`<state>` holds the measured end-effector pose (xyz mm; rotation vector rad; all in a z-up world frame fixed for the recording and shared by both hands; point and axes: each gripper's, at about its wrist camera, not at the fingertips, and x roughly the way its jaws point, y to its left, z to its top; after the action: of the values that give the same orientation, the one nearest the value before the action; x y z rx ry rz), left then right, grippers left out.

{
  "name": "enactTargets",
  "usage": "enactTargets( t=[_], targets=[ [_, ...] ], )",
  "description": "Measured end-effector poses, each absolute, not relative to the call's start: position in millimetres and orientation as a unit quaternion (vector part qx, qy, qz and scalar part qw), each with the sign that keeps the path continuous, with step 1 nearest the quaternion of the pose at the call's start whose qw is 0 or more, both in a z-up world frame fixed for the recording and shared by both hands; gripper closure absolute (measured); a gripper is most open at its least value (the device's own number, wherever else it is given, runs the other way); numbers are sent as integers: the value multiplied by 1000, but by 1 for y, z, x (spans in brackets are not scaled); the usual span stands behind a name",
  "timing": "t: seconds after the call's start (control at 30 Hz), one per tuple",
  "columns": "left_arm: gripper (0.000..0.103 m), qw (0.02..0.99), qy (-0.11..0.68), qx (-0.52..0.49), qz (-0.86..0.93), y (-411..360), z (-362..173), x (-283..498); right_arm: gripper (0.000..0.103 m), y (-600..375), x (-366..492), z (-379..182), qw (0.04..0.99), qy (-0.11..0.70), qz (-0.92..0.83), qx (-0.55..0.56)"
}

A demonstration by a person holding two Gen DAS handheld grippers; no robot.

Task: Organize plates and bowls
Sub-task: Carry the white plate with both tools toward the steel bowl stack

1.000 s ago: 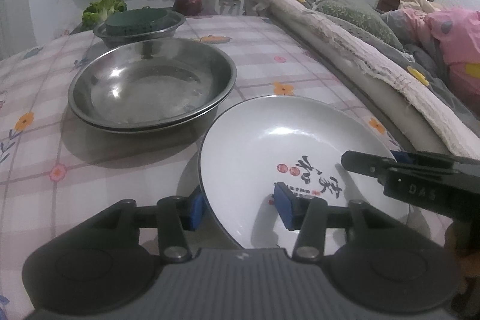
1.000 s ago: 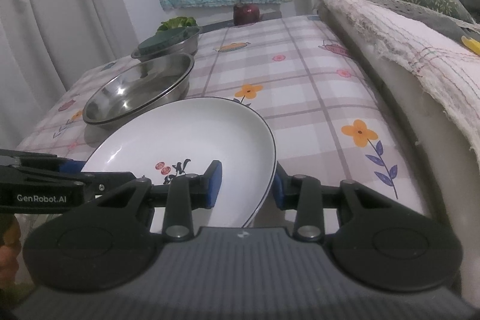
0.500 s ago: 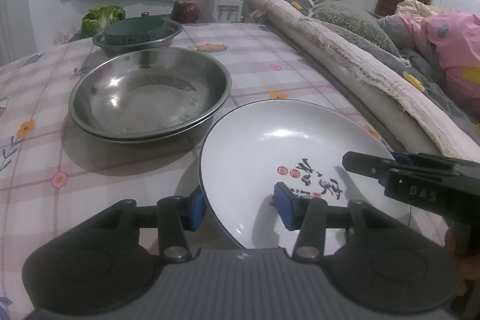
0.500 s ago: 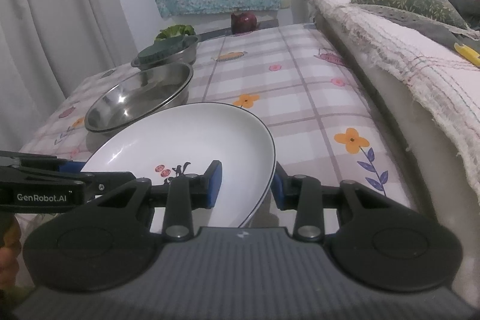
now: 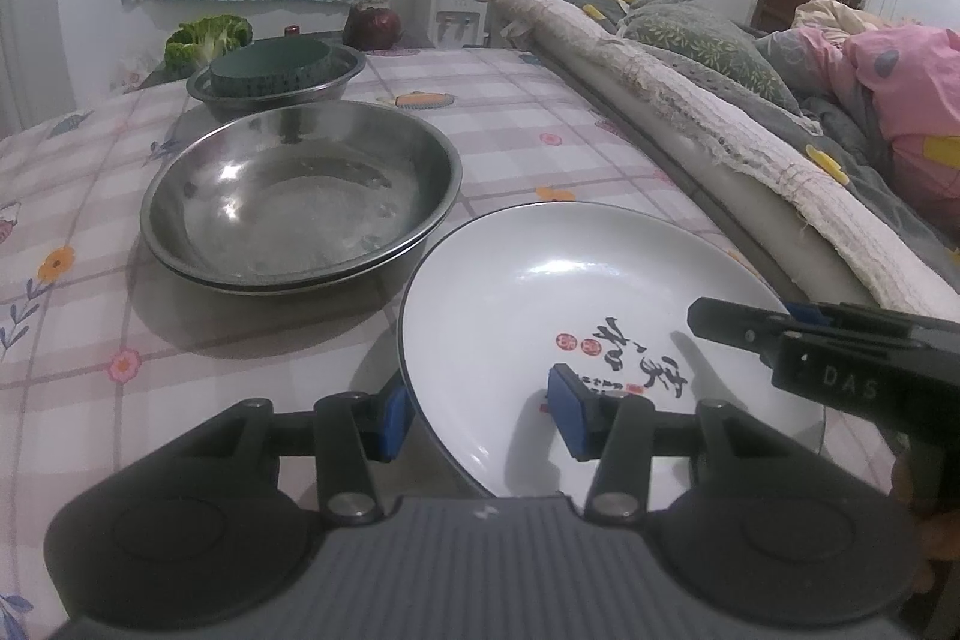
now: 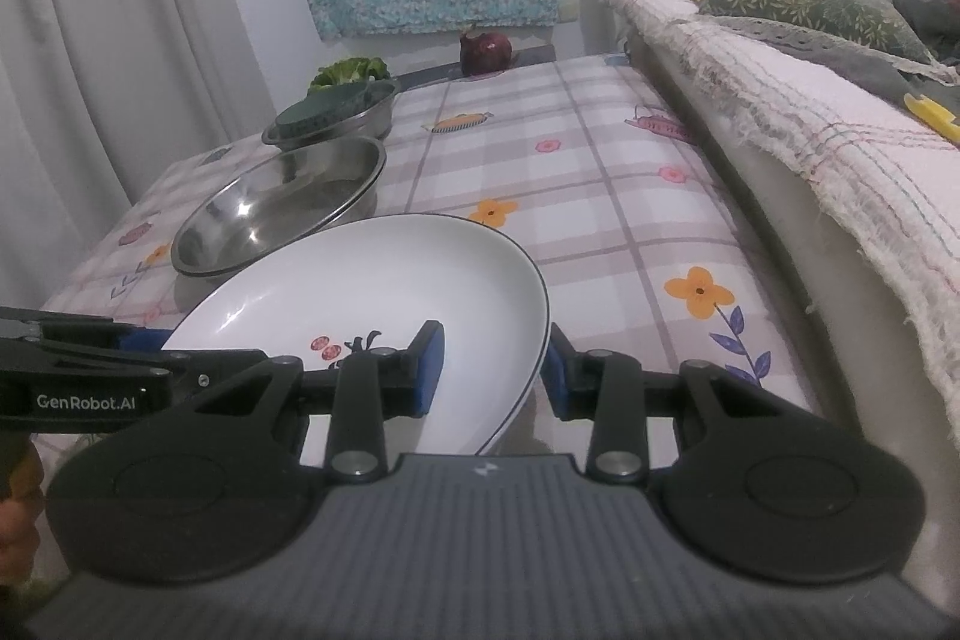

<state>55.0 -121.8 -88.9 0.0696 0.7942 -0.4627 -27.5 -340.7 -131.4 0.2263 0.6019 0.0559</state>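
A white plate (image 5: 570, 292) with black brush script and red seals is held above the checked tablecloth (image 5: 90, 328) by both grippers. My left gripper (image 5: 480, 417) is shut on its left rim, one blue pad under the rim and one on the inner face. My right gripper (image 6: 492, 370) is shut on the plate (image 6: 372, 292) at its right rim. Each gripper shows in the other view: the right gripper (image 5: 720, 325) reaches in from the right, the left gripper (image 6: 180, 349) from the left. A large steel bowl (image 5: 300, 208) sits just beyond the plate.
Behind the large bowl (image 6: 282, 214) a smaller steel bowl (image 5: 276, 97) holds a dark green ribbed dish (image 5: 270, 64). Leafy greens (image 5: 207, 37) and a red onion (image 5: 375, 25) lie at the far edge. A rolled blanket (image 5: 690, 112) borders the right side, a curtain (image 6: 90, 40) the left.
The table and bowls sit slightly lower in both views than a second ago. The plate keeps its place between both grippers, and neither grip has changed.
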Motion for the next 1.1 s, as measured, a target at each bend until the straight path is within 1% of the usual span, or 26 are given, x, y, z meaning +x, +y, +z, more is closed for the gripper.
enactTargets(
  t=[0.7, 1.1],
  targets=[
    [55, 906, 361, 24, -219, -116, -70, 50, 69, -337, -28, -113, 955, 273, 31, 108],
    [55, 920, 338, 3, -199, -90, -51, 59, 69, -317, -7, -91, 961, 255, 55, 87]
  ],
)
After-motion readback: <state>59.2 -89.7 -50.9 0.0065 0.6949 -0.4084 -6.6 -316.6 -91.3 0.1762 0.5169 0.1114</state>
